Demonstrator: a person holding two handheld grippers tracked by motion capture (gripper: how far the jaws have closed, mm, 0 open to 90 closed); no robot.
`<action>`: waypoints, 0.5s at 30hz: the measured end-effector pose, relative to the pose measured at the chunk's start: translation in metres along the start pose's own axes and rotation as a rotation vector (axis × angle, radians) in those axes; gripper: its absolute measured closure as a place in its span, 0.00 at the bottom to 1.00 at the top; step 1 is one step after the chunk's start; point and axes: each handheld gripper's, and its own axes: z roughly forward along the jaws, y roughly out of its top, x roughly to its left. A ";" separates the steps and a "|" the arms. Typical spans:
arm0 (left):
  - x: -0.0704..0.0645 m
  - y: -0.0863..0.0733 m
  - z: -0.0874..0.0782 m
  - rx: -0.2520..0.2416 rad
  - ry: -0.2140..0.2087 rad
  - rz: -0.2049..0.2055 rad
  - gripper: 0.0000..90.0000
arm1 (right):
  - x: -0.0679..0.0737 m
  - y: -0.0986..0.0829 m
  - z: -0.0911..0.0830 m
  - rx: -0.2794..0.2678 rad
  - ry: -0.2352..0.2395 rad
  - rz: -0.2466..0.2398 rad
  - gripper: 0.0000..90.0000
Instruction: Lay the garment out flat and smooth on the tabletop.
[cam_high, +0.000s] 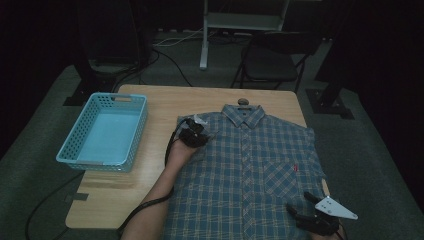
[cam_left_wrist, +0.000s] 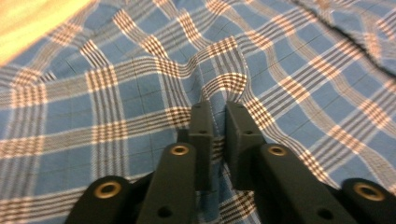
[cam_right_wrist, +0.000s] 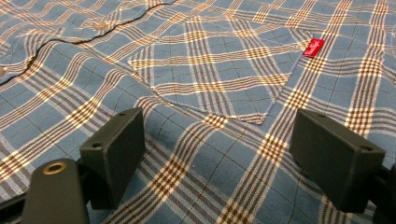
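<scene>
I have 2 grippers, and I am working on a plaid shirt (cam_high: 250, 165). The shirt lies flat on the wooden table (cam_high: 165, 105), front side up, buttoned, with its collar (cam_high: 243, 114) at the far end. It fills the right part of the table and hangs a little over the right edge.

My left gripper (cam_high: 194, 136) is at the shirt's shoulder, near the collar. Its jaws are closed tight on a small fold of cloth. In the left gripper view the shirt (cam_left_wrist: 140, 84) bunches up into a ridge right where the jaws pinch it. I hold it there so I can lift or pull that side. A shoulder is a good spot to grab, because the whole side should come along with it.

My right gripper (cam_high: 307, 212) is low down near the hem, on the right side. Its jaws are wide apart and hold nothing. In the right gripper view the chest pocket (cam_right_wrist: 219, 70) with its little red tag (cam_right_wrist: 313, 47) sits just ahead of the jaws. I think this gripper is ready to pinch the cloth below the pocket, so both hands can move the shirt together.

A blue basket (cam_high: 102, 131) sits on the left of the table, apart from the shirt. I think the shirt may go in there later.
</scene>
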 end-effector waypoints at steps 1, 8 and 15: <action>-0.001 0.001 -0.002 -0.007 -0.001 0.000 0.93 | 0.000 0.000 0.000 0.000 -0.001 0.001 0.19; 0.001 0.003 -0.015 -0.057 0.000 -0.018 0.93 | 0.000 0.000 0.000 0.001 -0.001 0.001 0.19; 0.010 -0.002 -0.023 -0.072 -0.002 -0.065 0.96 | 0.000 0.000 0.000 -0.001 -0.001 0.001 0.19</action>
